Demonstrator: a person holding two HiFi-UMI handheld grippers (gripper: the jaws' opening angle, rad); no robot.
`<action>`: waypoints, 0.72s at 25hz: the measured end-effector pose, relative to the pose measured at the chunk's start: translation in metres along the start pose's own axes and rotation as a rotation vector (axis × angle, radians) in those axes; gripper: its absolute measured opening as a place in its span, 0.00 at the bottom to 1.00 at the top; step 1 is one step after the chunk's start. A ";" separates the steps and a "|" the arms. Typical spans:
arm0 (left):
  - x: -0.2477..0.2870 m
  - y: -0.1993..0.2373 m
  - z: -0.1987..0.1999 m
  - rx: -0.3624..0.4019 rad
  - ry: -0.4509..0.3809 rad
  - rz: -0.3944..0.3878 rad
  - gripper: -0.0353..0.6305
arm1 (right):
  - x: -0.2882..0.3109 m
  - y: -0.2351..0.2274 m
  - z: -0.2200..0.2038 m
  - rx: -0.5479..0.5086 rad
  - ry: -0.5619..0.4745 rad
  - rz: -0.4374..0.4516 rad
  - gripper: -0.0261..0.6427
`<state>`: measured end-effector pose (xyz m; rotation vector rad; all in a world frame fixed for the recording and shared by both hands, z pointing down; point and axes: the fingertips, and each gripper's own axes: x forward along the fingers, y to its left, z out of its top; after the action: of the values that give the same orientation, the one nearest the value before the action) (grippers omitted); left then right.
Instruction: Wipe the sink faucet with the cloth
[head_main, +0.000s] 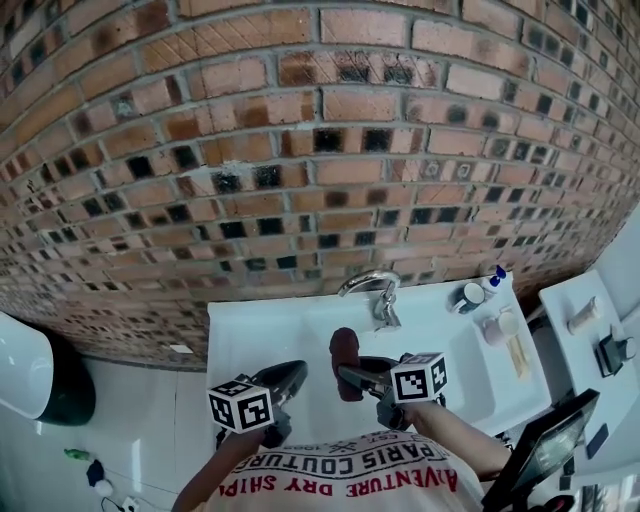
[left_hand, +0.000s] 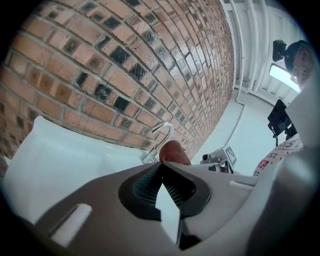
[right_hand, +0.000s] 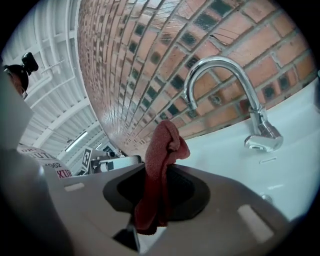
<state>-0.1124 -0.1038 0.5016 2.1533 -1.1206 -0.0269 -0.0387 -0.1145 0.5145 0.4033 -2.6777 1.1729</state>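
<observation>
- While I stand over the white rectangular sink (head_main: 250, 335), my right gripper (head_main: 345, 372) is clamped on the dark red terry cloth (right_hand: 161, 165). The cloth bunches up above the jaw tips and hangs down between them.
- That cloth is held over the basin, in front of the curved chrome faucet (right_hand: 227, 75) and apart from it. The spout arches out from the sink's back ledge, close against the wall.
- My left gripper (left_hand: 161, 169) has its jaws closed tip to tip with nothing between them. It hovers over the left part of the basin, near the right one.
- Behind the sink rises a red-brown brick wall (head_main: 300, 150), with near-black bricks scattered through it and pale mortar lines.
- On the sink's right-hand ledge stand a small white bottle with a blue cap (head_main: 496, 277) and a few small pale containers (head_main: 497, 325).
- Left of the sink I see a pale glossy tiled floor (head_main: 150, 400), with a rounded white-and-black fixture (head_main: 35, 375) at the edge of the head view.
- Away from the bricks, the right gripper view shows white ribbed panelling (right_hand: 55, 75) with a strip light.
</observation>
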 end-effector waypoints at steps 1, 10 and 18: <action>-0.003 -0.003 -0.001 0.007 -0.002 0.002 0.06 | -0.001 0.006 -0.005 -0.011 0.004 0.001 0.18; -0.020 -0.022 -0.018 0.029 -0.004 0.020 0.06 | -0.008 0.036 -0.031 -0.039 0.016 0.042 0.18; -0.024 -0.028 -0.026 0.034 0.010 0.035 0.06 | -0.011 0.036 -0.038 -0.040 0.016 0.050 0.18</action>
<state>-0.0993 -0.0606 0.4980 2.1605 -1.1602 0.0188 -0.0374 -0.0608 0.5120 0.3209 -2.7075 1.1287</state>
